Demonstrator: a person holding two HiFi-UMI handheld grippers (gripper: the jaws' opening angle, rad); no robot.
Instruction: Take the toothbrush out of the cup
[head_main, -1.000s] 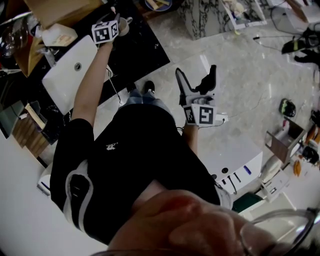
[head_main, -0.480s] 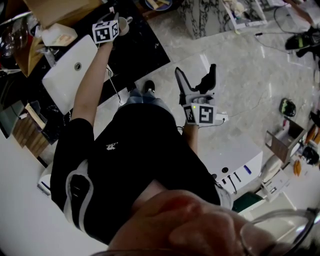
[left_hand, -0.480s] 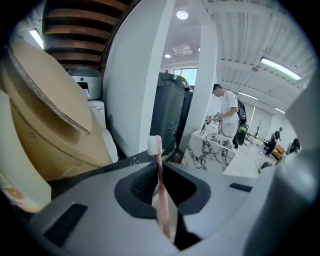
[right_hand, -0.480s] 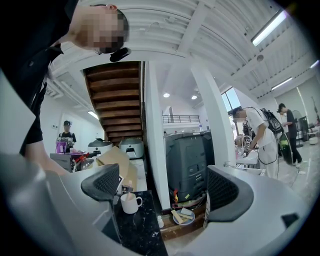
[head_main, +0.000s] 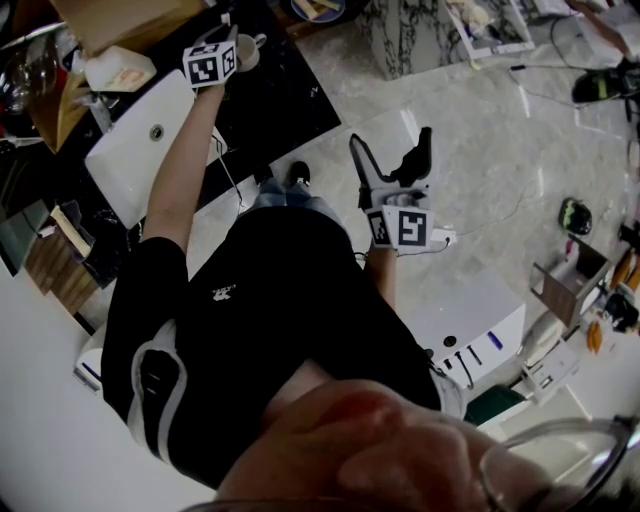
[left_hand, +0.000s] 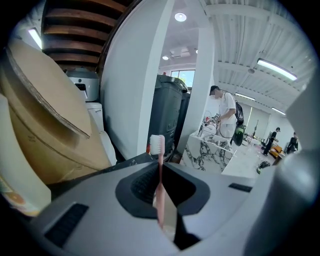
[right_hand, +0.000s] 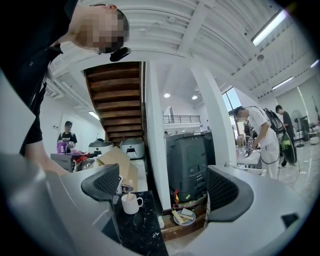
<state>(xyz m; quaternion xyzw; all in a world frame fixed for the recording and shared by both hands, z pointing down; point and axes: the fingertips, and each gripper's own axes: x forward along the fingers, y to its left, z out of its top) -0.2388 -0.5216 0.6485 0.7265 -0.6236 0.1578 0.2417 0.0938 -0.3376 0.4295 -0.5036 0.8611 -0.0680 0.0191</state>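
A pink toothbrush (left_hand: 159, 146) with white bristles stands upright between the jaws of my left gripper (left_hand: 160, 197), which is shut on its handle. In the head view, my left gripper (head_main: 228, 40) reaches out over the black counter (head_main: 290, 95), right at the white cup (head_main: 247, 50). In the left gripper view the jaws hide most of the cup. The right gripper view shows the cup (right_hand: 131, 203) on the counter, far ahead. My right gripper (head_main: 396, 160) hangs over the pale floor, open and empty, its jaws wide apart (right_hand: 165, 192).
A white sink (head_main: 140, 150) is set in the counter left of the cup. A cardboard box (left_hand: 45, 125) stands close on the left, and a dark grey bin (left_hand: 170, 110) behind the counter. A plate of scraps (right_hand: 184, 216) lies on the floor. People stand at tables far off (left_hand: 226, 112).
Both grippers and the cup stay where they were. Only a dark thing at the far top right of the head view has shifted.
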